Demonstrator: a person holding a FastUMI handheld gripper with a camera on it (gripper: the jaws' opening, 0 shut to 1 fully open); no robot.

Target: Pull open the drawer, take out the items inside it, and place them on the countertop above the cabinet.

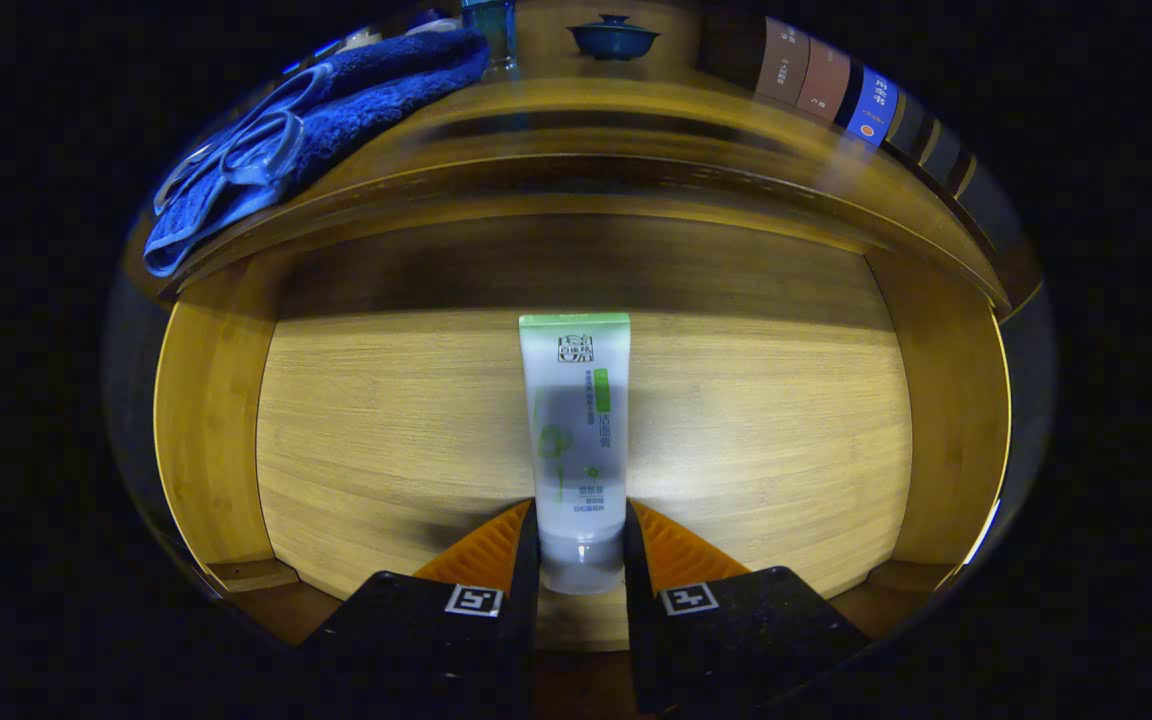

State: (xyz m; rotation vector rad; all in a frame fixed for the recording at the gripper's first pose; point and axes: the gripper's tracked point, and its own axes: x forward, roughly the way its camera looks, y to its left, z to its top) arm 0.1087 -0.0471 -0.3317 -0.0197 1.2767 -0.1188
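A white tube [576, 430] with a green end lies flat on the wooden floor of the open drawer [211, 430], pointing straight away from the gripper [581, 545], whose two fingers have closed in on the tube's cap end and press it from both sides. Above the drawer runs the countertop [586, 110], where a folded blue towel [306, 130] lies to the left, a dark lidded bowl [613, 38] stands further back, and a row of books [826, 85] stands to the right.
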